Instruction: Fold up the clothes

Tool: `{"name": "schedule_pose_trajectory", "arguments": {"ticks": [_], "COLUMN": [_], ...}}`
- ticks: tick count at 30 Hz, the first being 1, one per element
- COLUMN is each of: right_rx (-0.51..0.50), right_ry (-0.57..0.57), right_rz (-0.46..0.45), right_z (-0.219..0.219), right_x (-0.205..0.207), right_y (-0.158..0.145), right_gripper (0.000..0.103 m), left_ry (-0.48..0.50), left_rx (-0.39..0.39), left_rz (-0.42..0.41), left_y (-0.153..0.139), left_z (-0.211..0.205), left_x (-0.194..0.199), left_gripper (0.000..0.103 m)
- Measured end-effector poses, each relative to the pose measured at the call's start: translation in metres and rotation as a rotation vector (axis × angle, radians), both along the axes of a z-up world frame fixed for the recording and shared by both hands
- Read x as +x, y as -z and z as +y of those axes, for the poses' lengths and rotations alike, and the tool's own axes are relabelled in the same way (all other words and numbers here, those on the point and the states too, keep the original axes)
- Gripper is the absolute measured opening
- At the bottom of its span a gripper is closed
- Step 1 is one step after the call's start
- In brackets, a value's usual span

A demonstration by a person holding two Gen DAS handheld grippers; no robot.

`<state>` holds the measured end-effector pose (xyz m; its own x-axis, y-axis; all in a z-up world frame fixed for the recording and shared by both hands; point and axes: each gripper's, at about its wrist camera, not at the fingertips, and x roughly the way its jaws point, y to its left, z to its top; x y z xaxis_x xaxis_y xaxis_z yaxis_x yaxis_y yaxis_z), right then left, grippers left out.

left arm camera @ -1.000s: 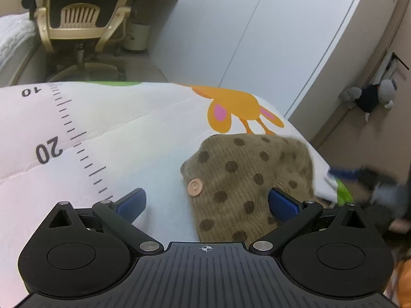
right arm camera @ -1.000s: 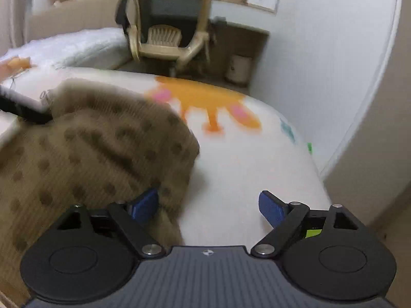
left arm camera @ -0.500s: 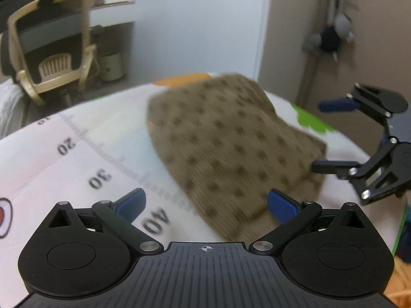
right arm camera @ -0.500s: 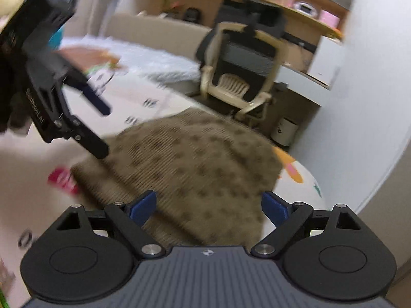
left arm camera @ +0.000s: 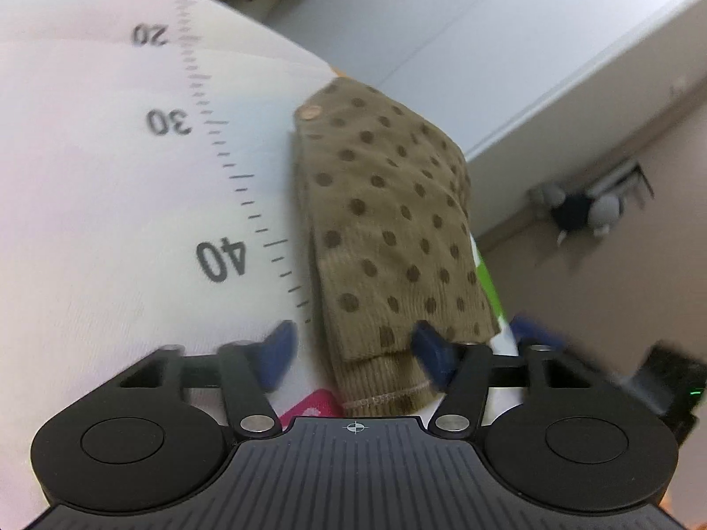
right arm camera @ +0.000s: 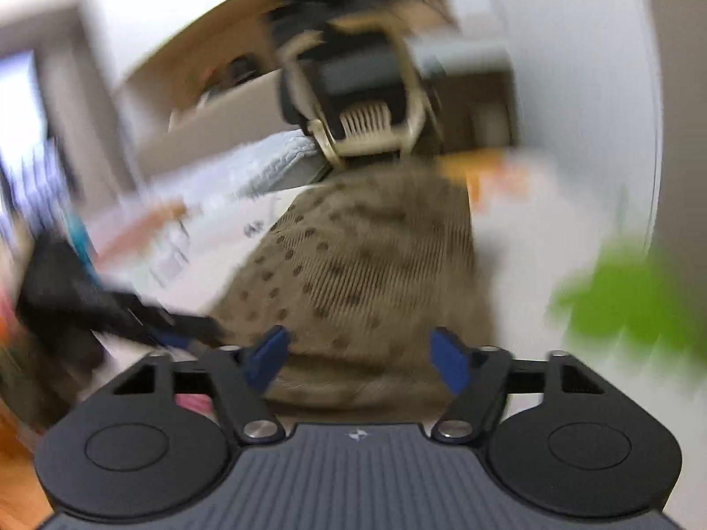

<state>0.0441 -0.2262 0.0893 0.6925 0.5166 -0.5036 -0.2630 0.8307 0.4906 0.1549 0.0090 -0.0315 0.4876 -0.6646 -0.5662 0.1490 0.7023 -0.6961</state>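
One folded dotted garment (left arm camera: 389, 229) on printed mat (left arm camera: 88, 176), two grippers' fingers spread wide, gripping nothing.

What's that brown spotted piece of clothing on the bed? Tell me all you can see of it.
The brown garment looks like soft ribbed knit, olive-tan with darker brown dots. It lies folded into a long, layered rectangle on the white printed sheet, beside the printed ruler marks. A pale round button sits at its far corner, and a stitched hem shows at the near end. The near end lies between the open fingers of the left hand-held gripper; whether they touch it is unclear.
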Motion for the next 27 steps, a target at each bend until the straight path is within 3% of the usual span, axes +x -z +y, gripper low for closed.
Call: {"name": "schedule_pose_trajectory", "arguments": {"ticks": [2,6,10,12,14,17,21,27], "right_rx": [0.135,0.274,0.406,0.414,0.393,0.362,0.371,0.381], "right_ry": [0.068,0.176,0.174,0.182,0.191,0.197,0.128,0.1], "right_rz": [0.079,0.11,0.162,0.208,0.211,0.123,0.033,0.134], "right_z": [-0.018,-0.039,-0.042,-0.036,-0.029,-0.021,-0.011,-0.008], "right_x": [-0.002,-0.006,0.009,0.018,0.021,0.021,0.022,0.018], "right_y": [0.017,0.028,0.035,0.042,0.044,0.036,0.019,0.031], "right_gripper": [0.049,0.047,0.046,0.046,0.046,0.045,0.045,0.041], "left_ry": [-0.022,-0.045,-0.05,-0.053,-0.053,-0.041,-0.029,-0.03], "left_rx": [-0.047,-0.038,-0.041,-0.039,-0.041,-0.031,-0.03,-0.044], "left_rz": [0.023,0.028,0.026,0.027,0.031,0.025,0.0,-0.011], "left_y": [0.004,0.005,0.005,0.005,0.004,0.001,-0.005,-0.005], "left_z": [0.005,0.005,0.003,0.002,0.002,-0.002,-0.004,0.004], "left_x": [0.0,0.002,0.006,0.008,0.011,0.015,0.016,0.01], "left_gripper": [0.062,0.062,0.062,0.061,0.05,0.035,0.031,0.021]}}
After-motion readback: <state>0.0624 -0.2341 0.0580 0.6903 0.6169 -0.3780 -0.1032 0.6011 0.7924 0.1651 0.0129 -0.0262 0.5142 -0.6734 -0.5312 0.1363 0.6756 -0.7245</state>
